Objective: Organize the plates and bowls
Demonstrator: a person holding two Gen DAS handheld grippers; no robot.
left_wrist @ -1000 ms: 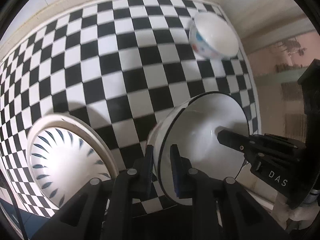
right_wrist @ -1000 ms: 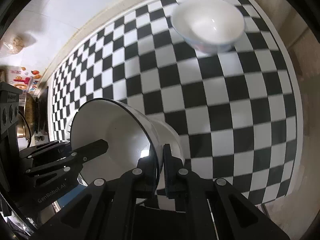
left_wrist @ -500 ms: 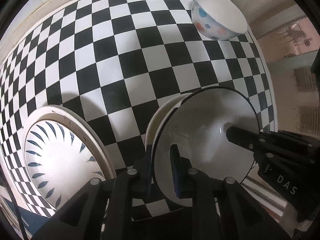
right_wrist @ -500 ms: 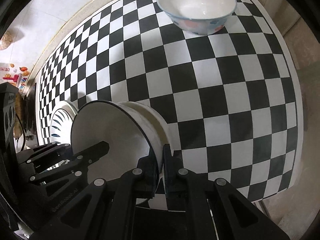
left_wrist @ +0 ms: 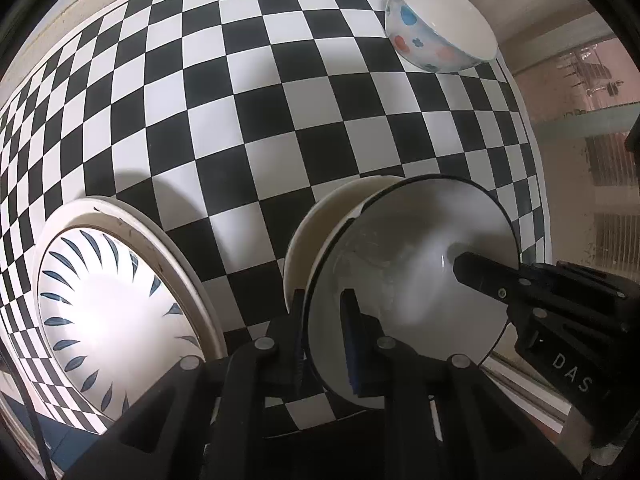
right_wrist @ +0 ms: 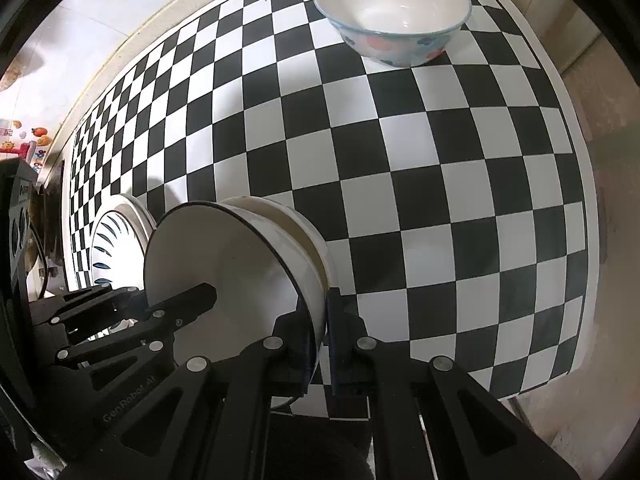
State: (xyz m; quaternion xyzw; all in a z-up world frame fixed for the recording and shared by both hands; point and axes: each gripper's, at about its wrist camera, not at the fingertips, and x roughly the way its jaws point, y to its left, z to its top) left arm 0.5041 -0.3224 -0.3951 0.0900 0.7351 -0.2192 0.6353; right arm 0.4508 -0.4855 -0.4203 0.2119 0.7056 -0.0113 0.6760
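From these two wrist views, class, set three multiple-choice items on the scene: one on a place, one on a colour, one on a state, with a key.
1. Where does the dotted bowl stand?
A. far corner of the checkered table
B. on the leaf-pattern plate
C. in a gripper

2. What colour is the held bowl's rim line?
A. red
B. dark
C. gold

3. How is the held bowl gripped?
A. left gripper only
B. neither
C. left gripper and right gripper, on opposite rims

Key: 1 A, it sits alone far off. 2 B, a thin dark edge shows. 3 C, each view shows fingers pinching the wall.

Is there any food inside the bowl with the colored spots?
No, the spotted bowl shows only a bare white inside in the right wrist view.
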